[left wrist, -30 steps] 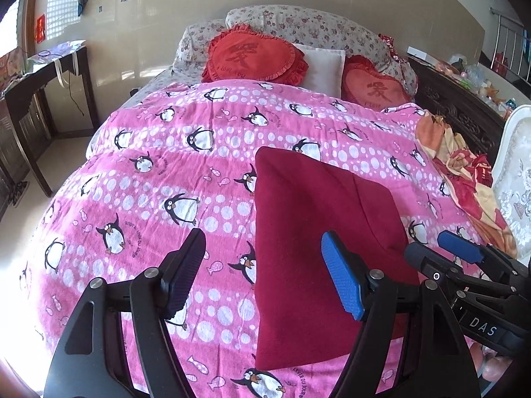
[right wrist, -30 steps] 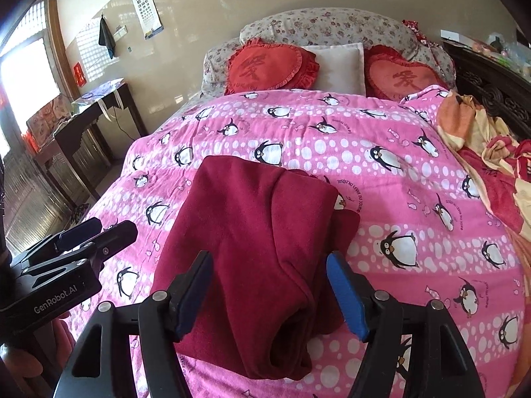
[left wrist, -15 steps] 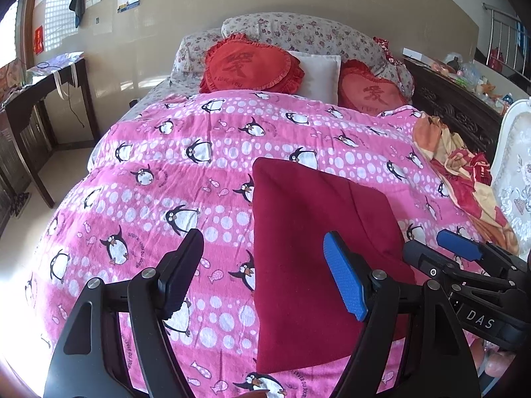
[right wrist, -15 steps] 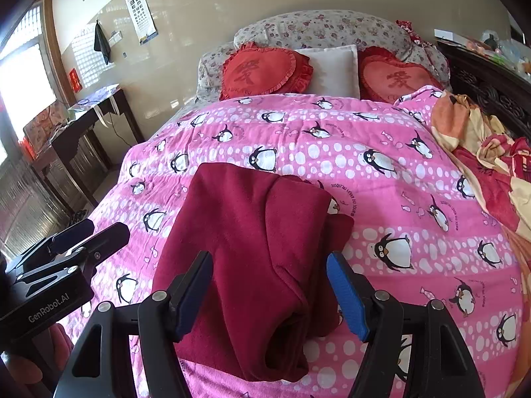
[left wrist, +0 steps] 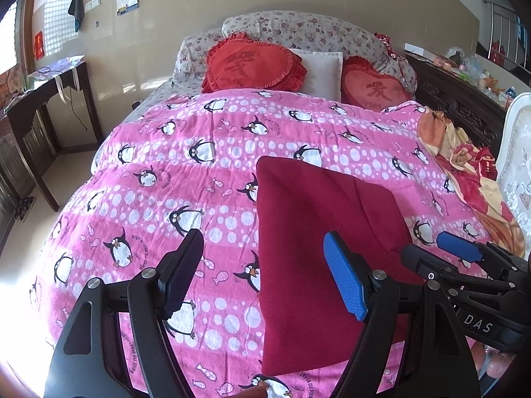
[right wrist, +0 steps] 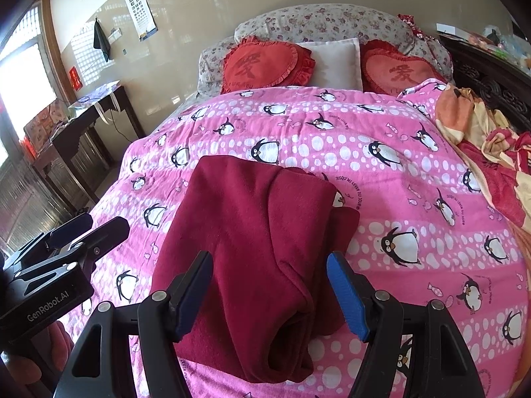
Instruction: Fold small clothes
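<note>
the folded dark red garment lies flat on the pink penguin blanket covering the bed. the left gripper hangs above the blanket with its fingers spread wide and nothing between them; the garment's left edge lies just beyond its blue finger. the right gripper hangs over the garment's near end, fingers also wide apart, clear of the cloth. two red heart cushions sit far beyond both grippers.

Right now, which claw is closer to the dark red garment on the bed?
Right. The right claw hangs directly over the red garment; the left claw sits off its left edge, mostly over the pink blanket.
</note>
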